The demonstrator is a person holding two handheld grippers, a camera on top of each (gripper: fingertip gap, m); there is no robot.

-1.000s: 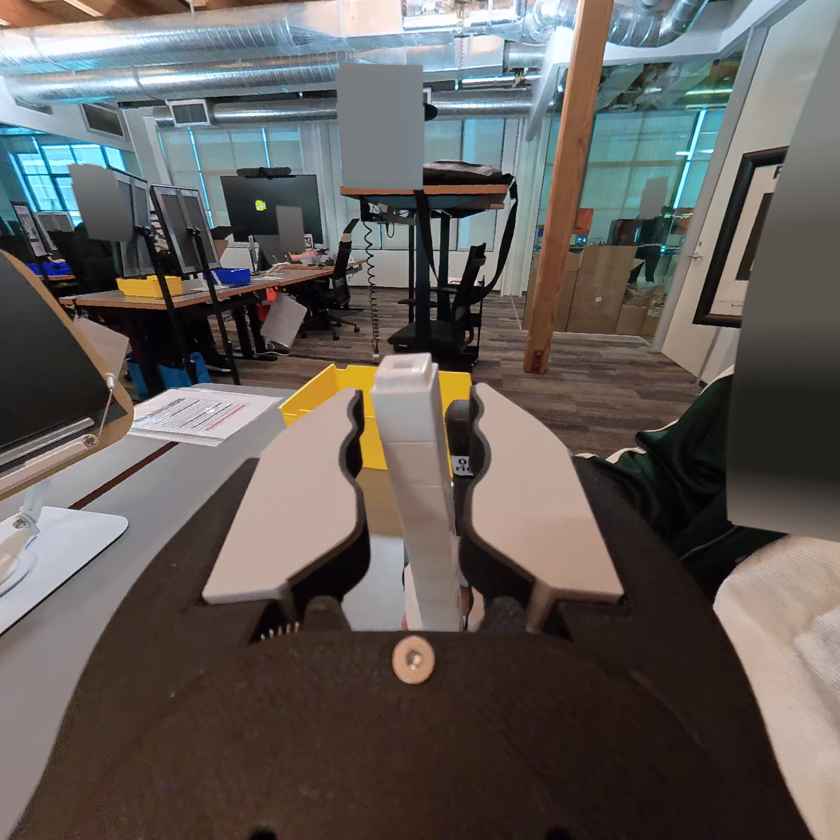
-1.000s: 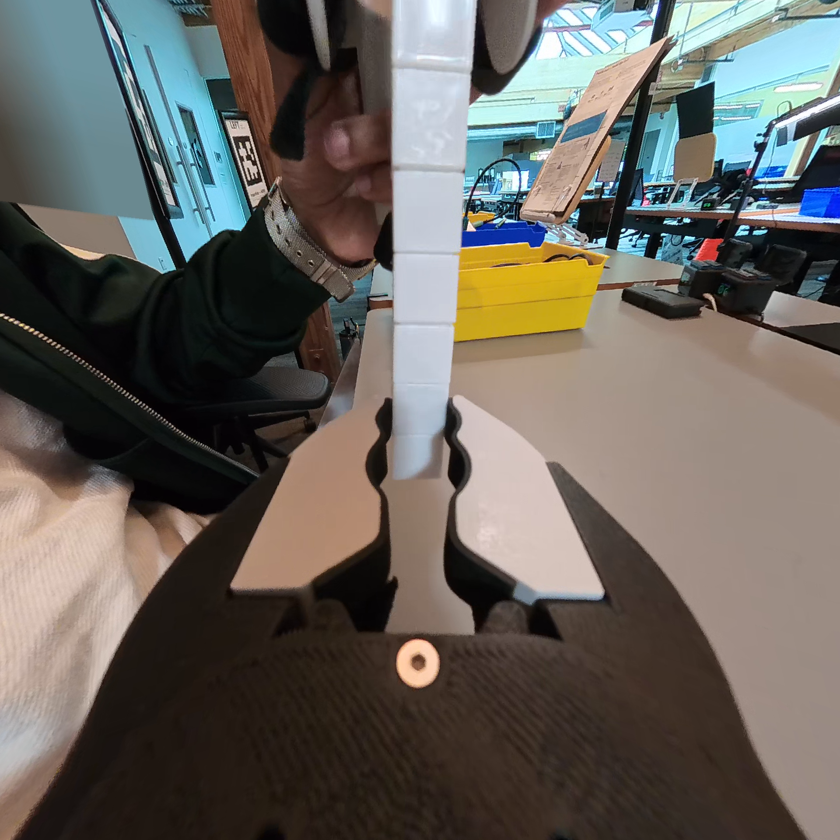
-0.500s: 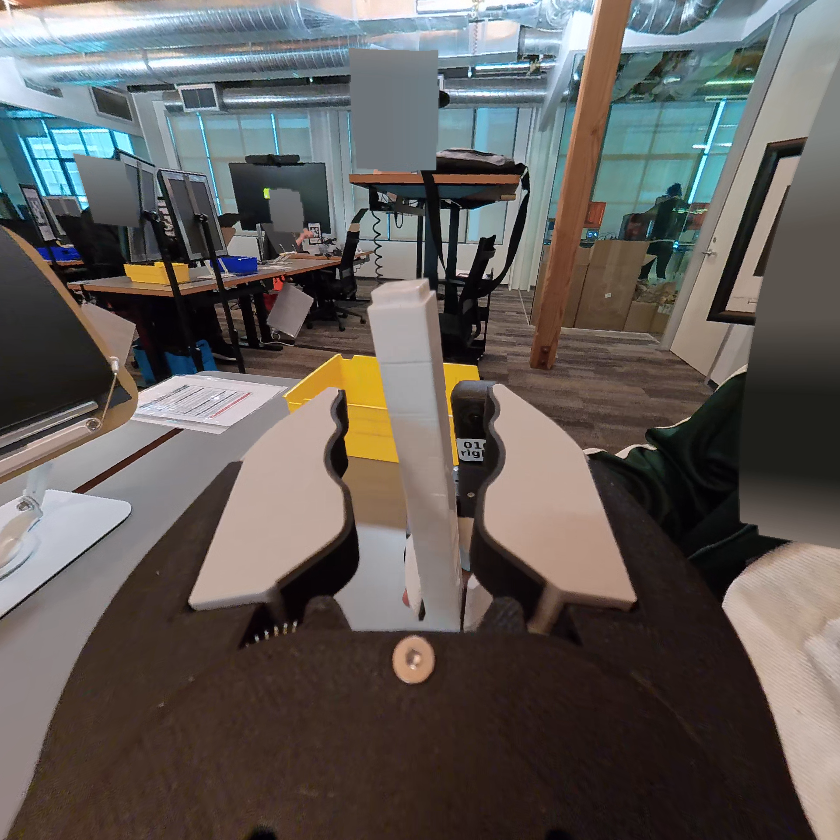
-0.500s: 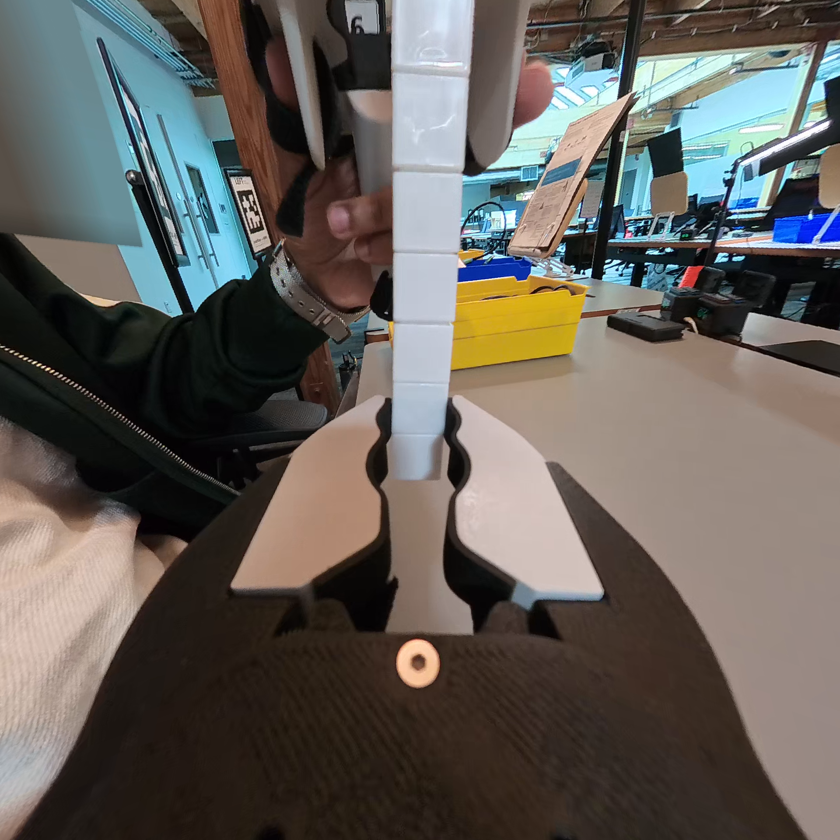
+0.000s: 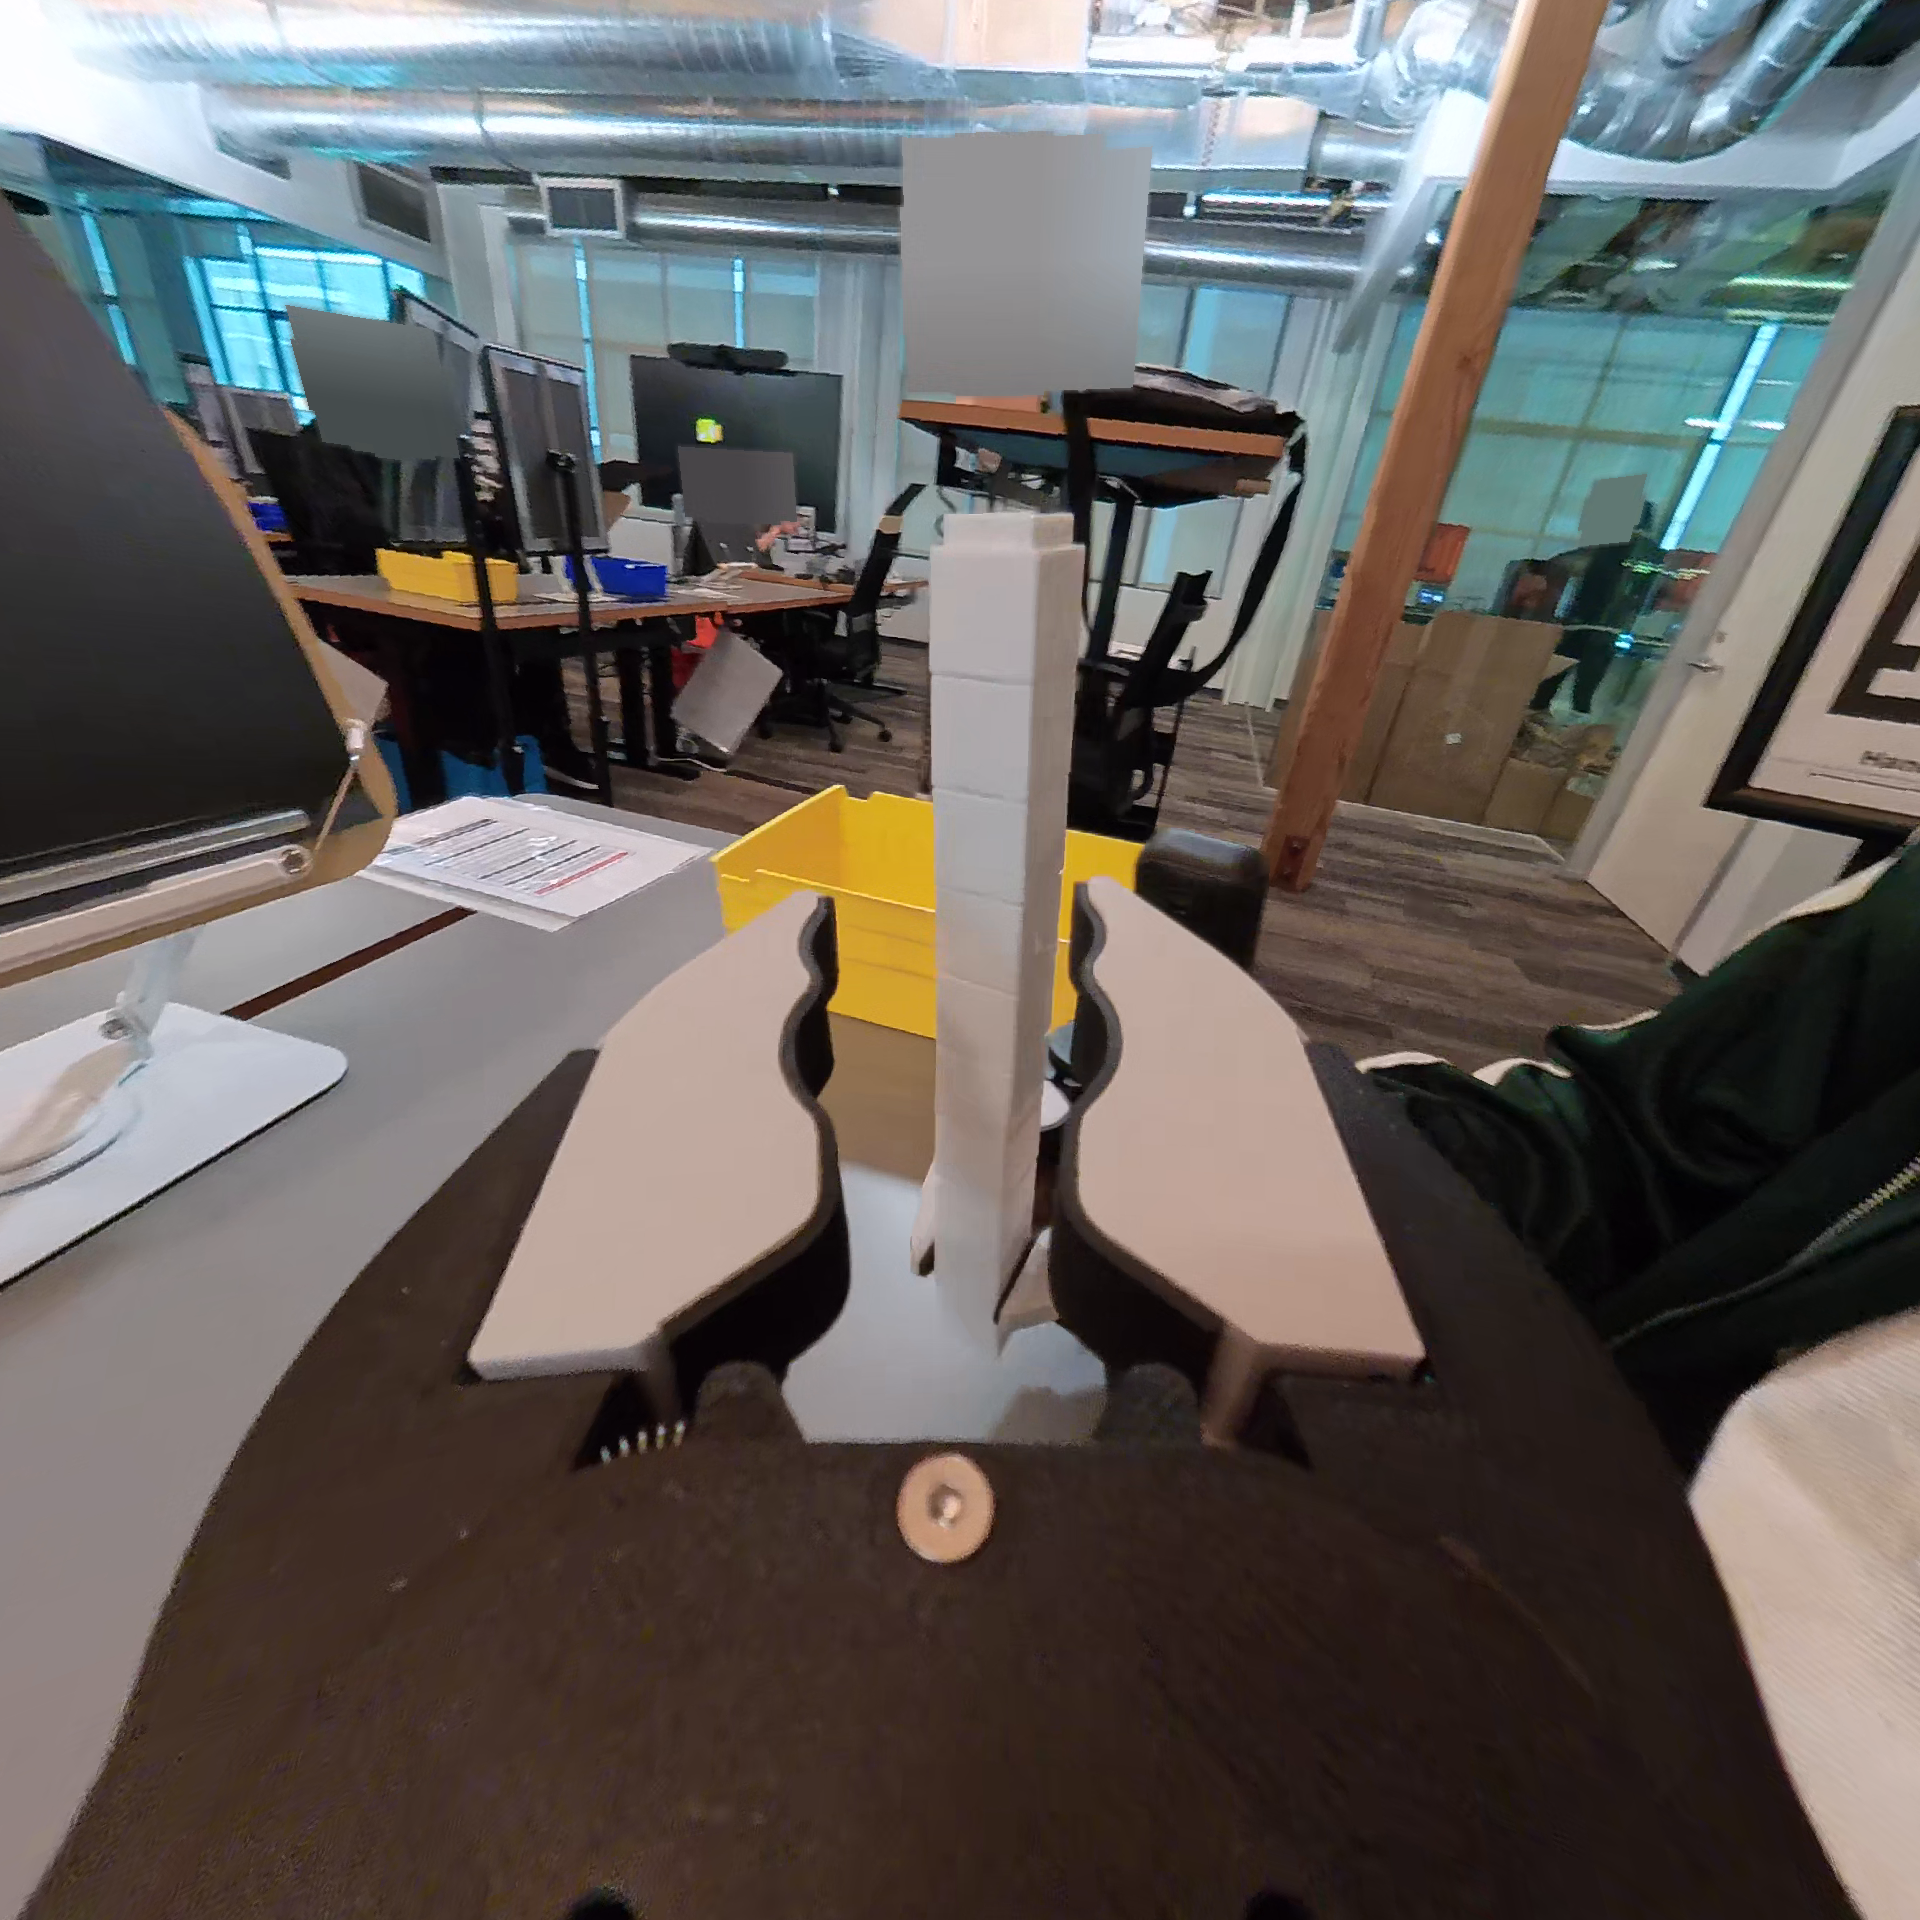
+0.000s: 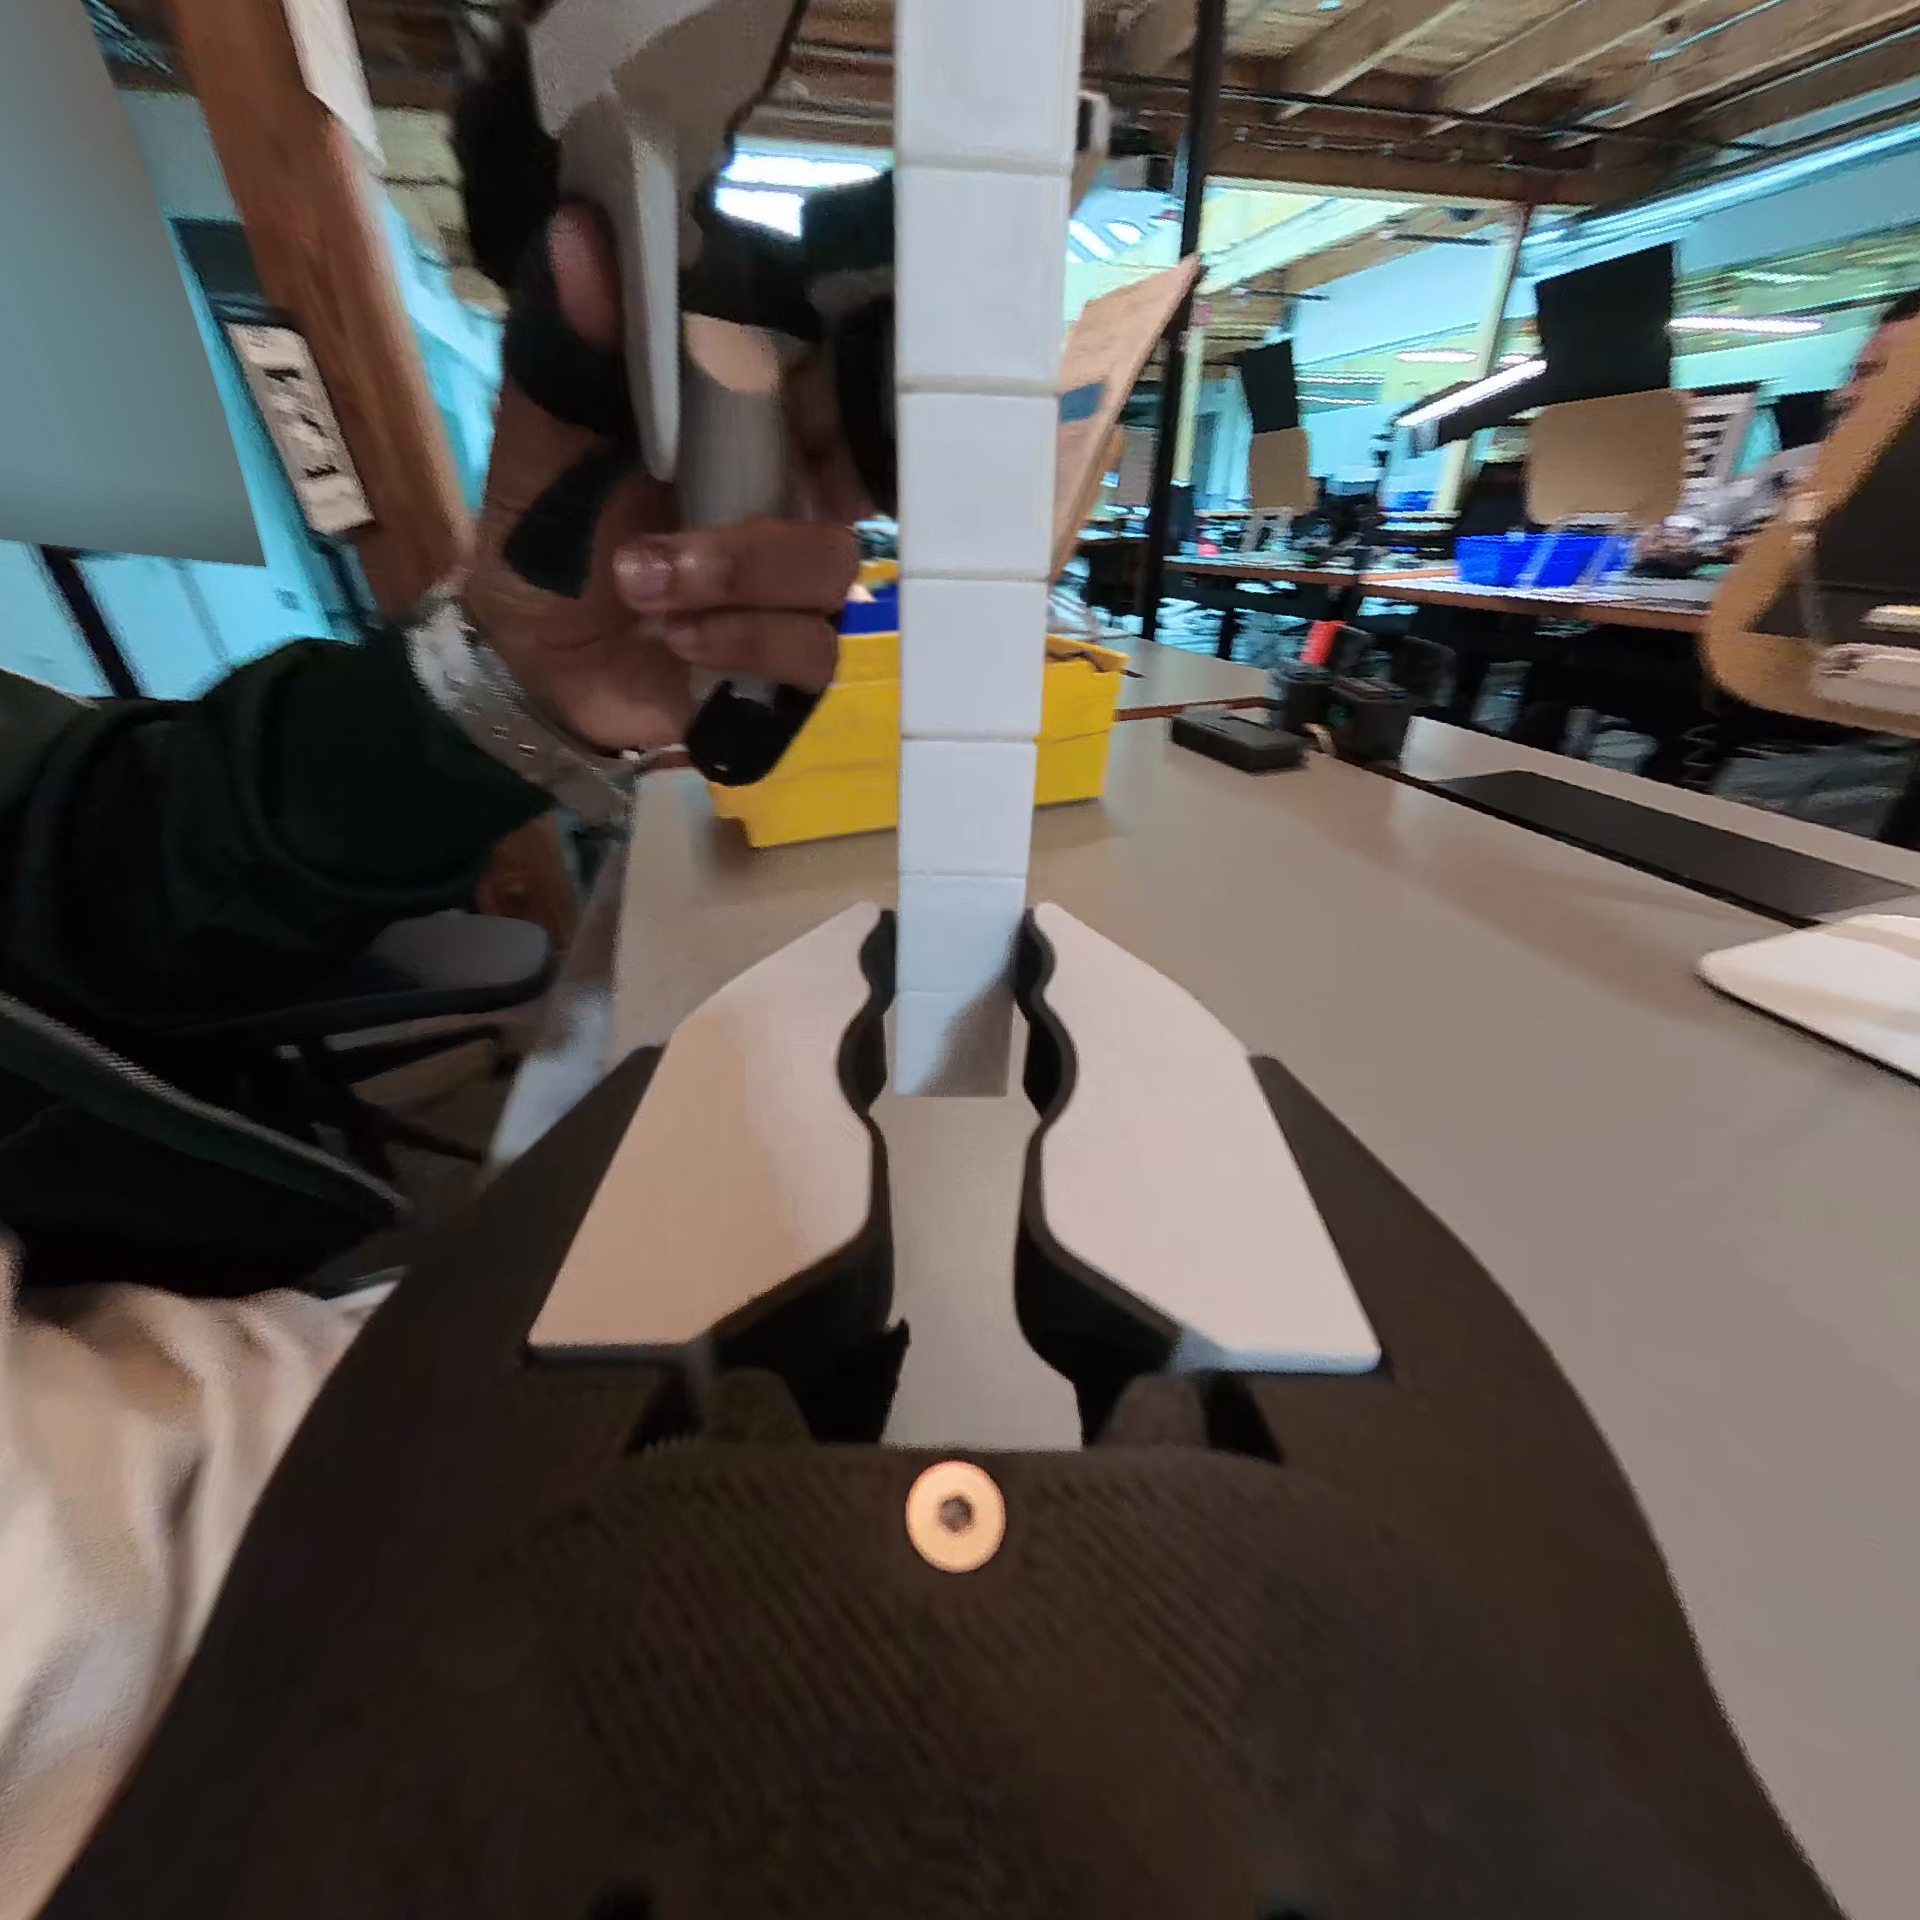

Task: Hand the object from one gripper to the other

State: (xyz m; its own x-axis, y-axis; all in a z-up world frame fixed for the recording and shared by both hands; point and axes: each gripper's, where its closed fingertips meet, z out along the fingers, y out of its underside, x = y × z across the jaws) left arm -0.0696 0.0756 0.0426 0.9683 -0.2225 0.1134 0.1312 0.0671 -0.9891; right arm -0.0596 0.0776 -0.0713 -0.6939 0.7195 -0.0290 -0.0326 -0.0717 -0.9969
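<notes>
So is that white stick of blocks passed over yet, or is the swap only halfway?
Nearly done. The right tool is shut on the bottom of the white block stick. The left tool has opened: its fingers stand apart from the stick. What's left is drawing the left tool clear, since the stick rises between its fingers.

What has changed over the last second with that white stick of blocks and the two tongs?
The left tongs opened and let go of the white stick of blocks, which now stands free between its fingers, and drew back along it. The right tongs stayed clamped on the stick's lower end. The yellow bin and the table are as before.
</notes>
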